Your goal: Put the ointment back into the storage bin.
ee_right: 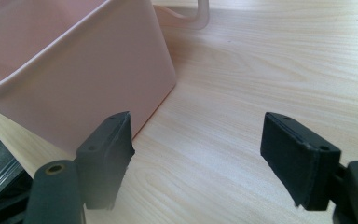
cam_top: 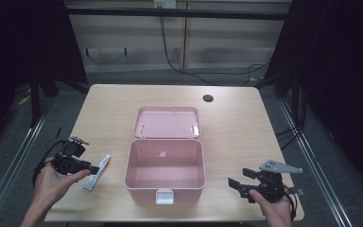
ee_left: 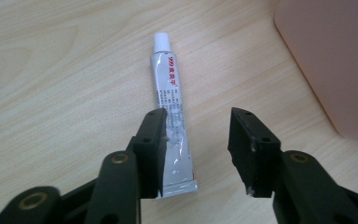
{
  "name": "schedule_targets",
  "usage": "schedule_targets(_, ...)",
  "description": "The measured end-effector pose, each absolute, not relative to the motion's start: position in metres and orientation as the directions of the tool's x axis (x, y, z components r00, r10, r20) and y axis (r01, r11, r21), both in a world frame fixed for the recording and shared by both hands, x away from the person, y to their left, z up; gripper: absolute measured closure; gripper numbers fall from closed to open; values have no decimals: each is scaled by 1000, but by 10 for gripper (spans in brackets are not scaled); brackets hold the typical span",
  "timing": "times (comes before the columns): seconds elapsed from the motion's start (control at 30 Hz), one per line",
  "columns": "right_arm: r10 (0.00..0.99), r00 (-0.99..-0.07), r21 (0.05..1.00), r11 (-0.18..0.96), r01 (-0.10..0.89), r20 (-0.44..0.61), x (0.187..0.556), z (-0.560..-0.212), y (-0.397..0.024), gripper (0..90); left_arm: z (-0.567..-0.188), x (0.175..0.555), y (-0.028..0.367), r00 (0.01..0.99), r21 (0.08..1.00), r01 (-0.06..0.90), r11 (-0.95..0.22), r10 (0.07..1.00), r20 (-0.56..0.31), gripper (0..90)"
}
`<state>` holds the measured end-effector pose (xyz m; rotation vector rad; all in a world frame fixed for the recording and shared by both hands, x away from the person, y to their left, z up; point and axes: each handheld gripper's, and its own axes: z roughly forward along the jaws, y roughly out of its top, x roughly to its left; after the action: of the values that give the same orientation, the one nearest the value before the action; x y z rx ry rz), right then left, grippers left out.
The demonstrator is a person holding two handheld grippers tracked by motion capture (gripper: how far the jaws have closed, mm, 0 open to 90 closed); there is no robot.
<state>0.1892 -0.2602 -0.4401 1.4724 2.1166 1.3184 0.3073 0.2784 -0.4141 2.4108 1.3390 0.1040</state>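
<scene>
A pink plastic box (cam_top: 164, 172) stands open in the middle of the table, its lid (cam_top: 167, 122) folded back behind it and a white latch (cam_top: 164, 196) at its front. Nothing lies inside it. A silver tube with a white cap (cam_top: 99, 171) lies flat on the wood just left of the box. My left gripper (cam_top: 93, 169) is open right at the tube's crimped end; in the left gripper view the tube (ee_left: 172, 116) lies beside the left jaw, mostly between the jaws. My right gripper (cam_top: 232, 183) is open over bare table, right of the box (ee_right: 74, 70).
The light wooden table (cam_top: 236, 132) has a round cable hole (cam_top: 208, 98) at its back right. Cables hang behind the table's far edge. Bare wood lies on both sides of the box and behind the lid.
</scene>
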Motion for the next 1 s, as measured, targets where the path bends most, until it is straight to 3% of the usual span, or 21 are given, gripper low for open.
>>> schedule_targets(0.2,839,-465,778,84,623,282,189,-440,-260,242,-413,316,275,523,288,831,-475,844,-117,644)
schedule_targets(0.67,833,-473,769,93,632,287,190,-441,-259,229,-428,333,260,526,160,844,-511,847,-71,647)
schedule_targets(1.0,833,-470,761,96,642,292,190,-442,-258,227,-442,342,256,528,136,846,-515,846,-80,671)
